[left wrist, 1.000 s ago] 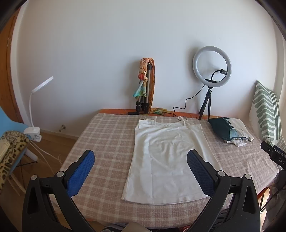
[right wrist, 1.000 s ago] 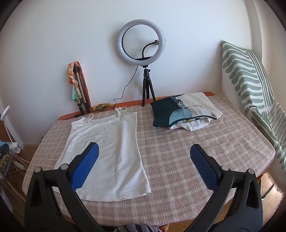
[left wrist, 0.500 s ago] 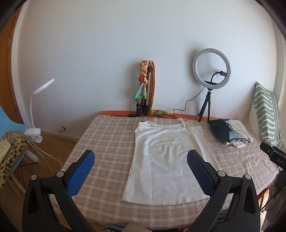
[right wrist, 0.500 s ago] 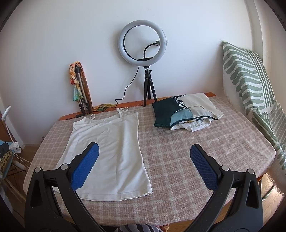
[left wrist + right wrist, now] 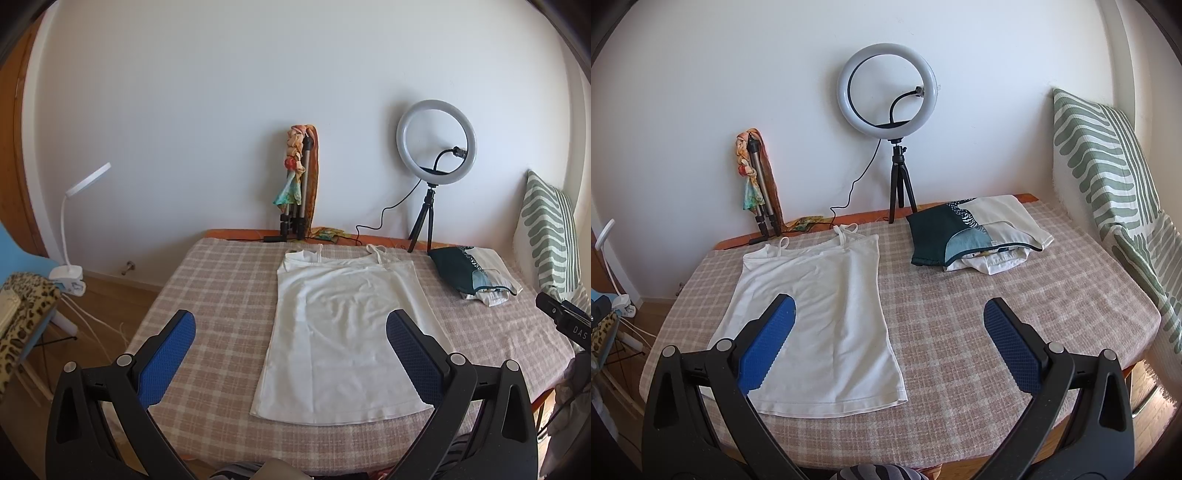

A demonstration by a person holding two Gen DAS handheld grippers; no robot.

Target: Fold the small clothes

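A white strappy tank top (image 5: 343, 332) lies flat on the checked tablecloth (image 5: 221, 295), straps toward the wall, hem toward me. It also shows in the right wrist view (image 5: 820, 317). My left gripper (image 5: 290, 354) is open and empty, held above the near table edge in front of the top's hem. My right gripper (image 5: 888, 343) is open and empty, held above the near edge just right of the top. A stack of folded clothes (image 5: 979, 236), dark green on top, sits at the back right.
A ring light on a tripod (image 5: 888, 96) and a folded tripod wrapped in a scarf (image 5: 299, 184) stand at the back by the wall. A green-striped cushion (image 5: 1108, 177) leans at the right. A white clip lamp (image 5: 74, 221) and a leopard-print chair (image 5: 18, 314) stand left of the table.
Both grippers have tilted or drawn back slightly, so the scene sits a little lower in both views. The tank top and folded stack have not moved.
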